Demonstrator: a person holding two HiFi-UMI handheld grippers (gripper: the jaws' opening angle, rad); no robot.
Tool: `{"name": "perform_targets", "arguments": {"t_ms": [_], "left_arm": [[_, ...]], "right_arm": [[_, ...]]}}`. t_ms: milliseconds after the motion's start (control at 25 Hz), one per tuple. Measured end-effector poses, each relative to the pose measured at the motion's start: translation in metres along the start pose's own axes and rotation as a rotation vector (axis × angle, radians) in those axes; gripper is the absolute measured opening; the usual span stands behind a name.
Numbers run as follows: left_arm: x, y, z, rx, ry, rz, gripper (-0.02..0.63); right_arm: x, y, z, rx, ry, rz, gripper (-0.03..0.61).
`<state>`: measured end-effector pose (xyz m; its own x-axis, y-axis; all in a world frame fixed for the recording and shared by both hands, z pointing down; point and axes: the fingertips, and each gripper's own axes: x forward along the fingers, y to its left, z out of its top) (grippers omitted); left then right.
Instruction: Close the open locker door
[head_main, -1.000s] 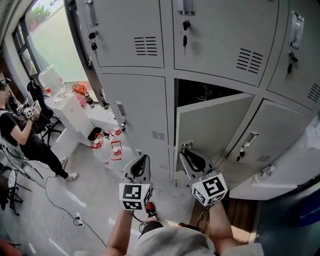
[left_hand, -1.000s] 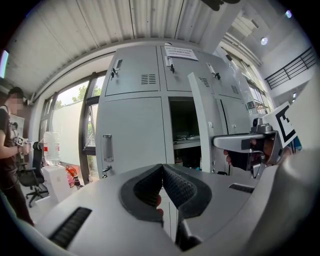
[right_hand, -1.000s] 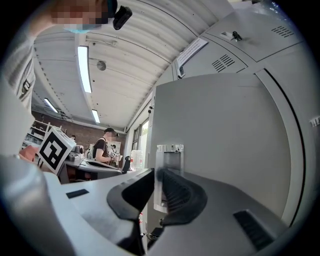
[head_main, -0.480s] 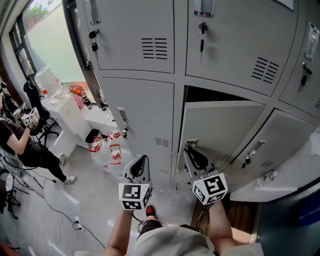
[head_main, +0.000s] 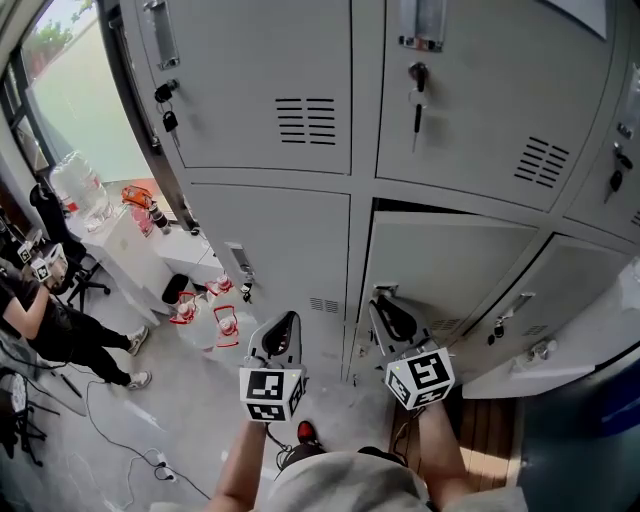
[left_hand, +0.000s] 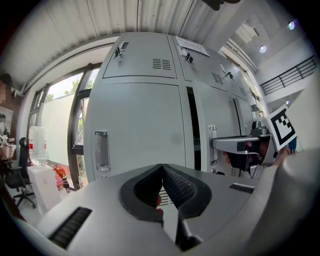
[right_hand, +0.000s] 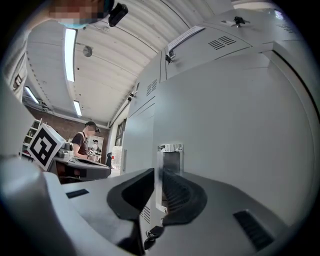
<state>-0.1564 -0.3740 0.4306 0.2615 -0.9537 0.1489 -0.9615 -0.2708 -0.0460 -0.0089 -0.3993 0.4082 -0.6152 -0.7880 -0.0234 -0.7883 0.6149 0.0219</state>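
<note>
The grey locker door (head_main: 440, 270) in the lower row stands almost flush with its frame, with only a thin dark gap along its top. My right gripper (head_main: 384, 303) is at the door's left edge, shut on the chrome handle (head_main: 381, 291). In the right gripper view that handle (right_hand: 170, 160) runs upright between the pads of the right gripper (right_hand: 160, 172), against the door's face (right_hand: 225, 125). My left gripper (head_main: 284, 322) hangs in front of the neighbouring closed locker. It touches nothing, and in its own view the left gripper (left_hand: 161, 167) is shut and empty.
Closed lockers surround the door, and keys (head_main: 417, 85) hang from the upper ones. A white table (head_main: 130, 240), water jugs (head_main: 205, 315) and a seated person (head_main: 40, 310) are at the left, with cables (head_main: 110, 420) on the floor. A wooden step (head_main: 490, 425) lies at the lower right.
The locker door has swung inward with my right gripper on its handle, and the dark opening above it has narrowed to a slit. The left gripper has stayed put.
</note>
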Motion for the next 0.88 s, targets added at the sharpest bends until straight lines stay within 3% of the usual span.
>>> {"name": "perform_targets", "arguments": {"t_ms": [880], "left_arm": [[0.046,0.025,0.004,0.030,0.001,-0.226,0.021]], "right_arm": [[0.029,-0.025,0.000,0.020,0.000,-0.283,0.060]]}}
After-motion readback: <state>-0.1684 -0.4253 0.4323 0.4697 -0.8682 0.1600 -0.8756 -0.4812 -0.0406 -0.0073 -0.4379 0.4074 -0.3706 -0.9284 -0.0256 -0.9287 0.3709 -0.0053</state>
